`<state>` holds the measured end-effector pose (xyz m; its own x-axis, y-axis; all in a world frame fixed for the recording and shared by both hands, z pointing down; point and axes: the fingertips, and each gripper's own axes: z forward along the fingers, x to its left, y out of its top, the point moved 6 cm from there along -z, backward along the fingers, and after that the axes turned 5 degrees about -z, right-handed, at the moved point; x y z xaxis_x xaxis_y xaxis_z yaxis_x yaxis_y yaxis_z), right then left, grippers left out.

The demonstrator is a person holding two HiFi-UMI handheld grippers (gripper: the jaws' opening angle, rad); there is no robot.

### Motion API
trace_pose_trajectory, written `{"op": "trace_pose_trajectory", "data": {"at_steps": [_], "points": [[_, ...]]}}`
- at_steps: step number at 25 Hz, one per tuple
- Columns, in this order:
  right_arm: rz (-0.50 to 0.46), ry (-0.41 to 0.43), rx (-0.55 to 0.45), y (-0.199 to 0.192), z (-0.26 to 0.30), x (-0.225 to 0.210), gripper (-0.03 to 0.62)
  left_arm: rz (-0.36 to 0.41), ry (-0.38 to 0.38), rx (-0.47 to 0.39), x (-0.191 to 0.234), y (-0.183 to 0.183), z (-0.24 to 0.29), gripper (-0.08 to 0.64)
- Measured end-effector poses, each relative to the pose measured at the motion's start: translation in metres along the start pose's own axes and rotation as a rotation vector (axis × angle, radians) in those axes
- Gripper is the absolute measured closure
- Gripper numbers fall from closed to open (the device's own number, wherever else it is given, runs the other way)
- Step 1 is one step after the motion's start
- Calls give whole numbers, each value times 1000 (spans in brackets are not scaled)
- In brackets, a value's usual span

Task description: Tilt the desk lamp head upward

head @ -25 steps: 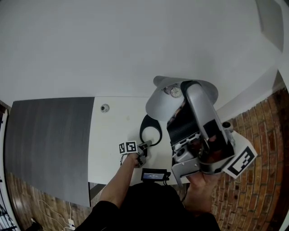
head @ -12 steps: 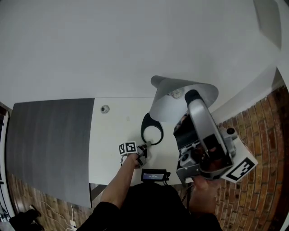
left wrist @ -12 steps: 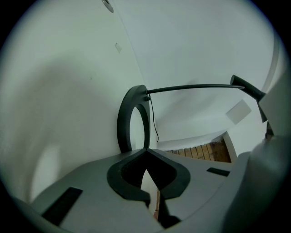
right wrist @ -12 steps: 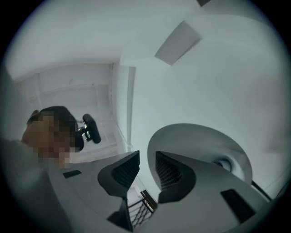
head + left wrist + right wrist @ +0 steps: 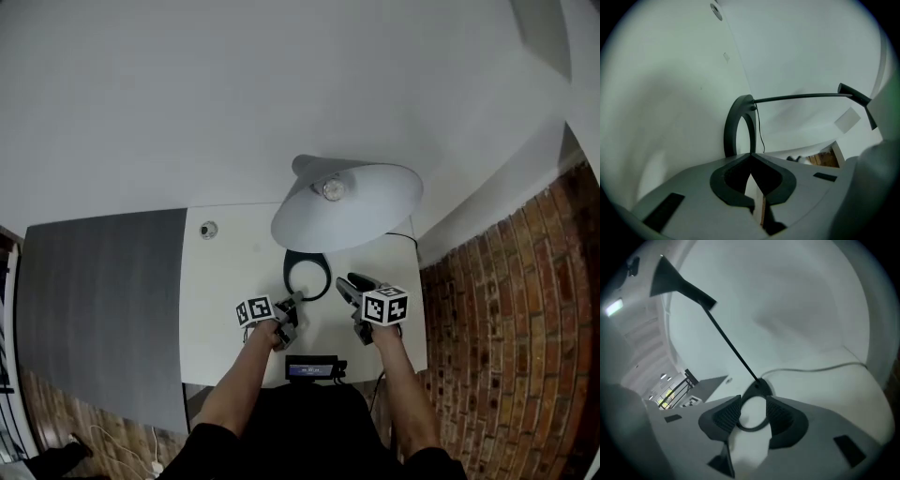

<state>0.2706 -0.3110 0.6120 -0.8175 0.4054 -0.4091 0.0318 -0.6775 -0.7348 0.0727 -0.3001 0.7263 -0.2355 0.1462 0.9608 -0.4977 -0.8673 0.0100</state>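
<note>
The desk lamp's grey cone head (image 5: 361, 211) hangs over the white table (image 5: 225, 281), its bulb (image 5: 332, 189) showing. Its thin arm (image 5: 731, 345) rises from the black ring base (image 5: 307, 275). My left gripper (image 5: 296, 302) rests just left of the base, shut, with nothing in it; the left gripper view has the ring base (image 5: 738, 124) just ahead of the closed tips (image 5: 751, 157). My right gripper (image 5: 345, 281) lies low at the base's right. Its jaws have just been opening and stand apart (image 5: 753, 413) with nothing between them; the ring base (image 5: 758, 389) lies beyond.
A dark grey panel (image 5: 103, 300) adjoins the table's left side. A small round fitting (image 5: 207, 230) sits at the table's far left. A black device (image 5: 309, 368) is at the near edge. The lamp cable (image 5: 811, 369) trails right. Brick floor (image 5: 497, 309) is on the right.
My right gripper has come down from the lamp head, close before the camera, to the table beside the base. The lamp head now shows unobstructed. The left gripper has barely moved.
</note>
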Motion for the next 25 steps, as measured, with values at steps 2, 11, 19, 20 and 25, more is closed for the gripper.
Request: {"op": "trace_pose_trajectory", "data": {"at_steps": [2, 11, 19, 20, 25], "points": [[39, -34, 79, -35, 31, -21, 428, 5, 15, -46, 0, 6, -5, 548], [89, -85, 167, -43, 92, -30, 417, 0, 24, -195, -1, 25, -11, 548], [188, -133, 121, -47, 93, -24, 417, -16, 2, -286, -3, 49, -11, 546], [195, -132, 120, -48, 93, -22, 417, -15, 0, -293, -3, 52, -12, 546], [245, -134, 104, -52, 93, -17, 417, 7, 0, -307, -6, 64, -11, 546]]}}
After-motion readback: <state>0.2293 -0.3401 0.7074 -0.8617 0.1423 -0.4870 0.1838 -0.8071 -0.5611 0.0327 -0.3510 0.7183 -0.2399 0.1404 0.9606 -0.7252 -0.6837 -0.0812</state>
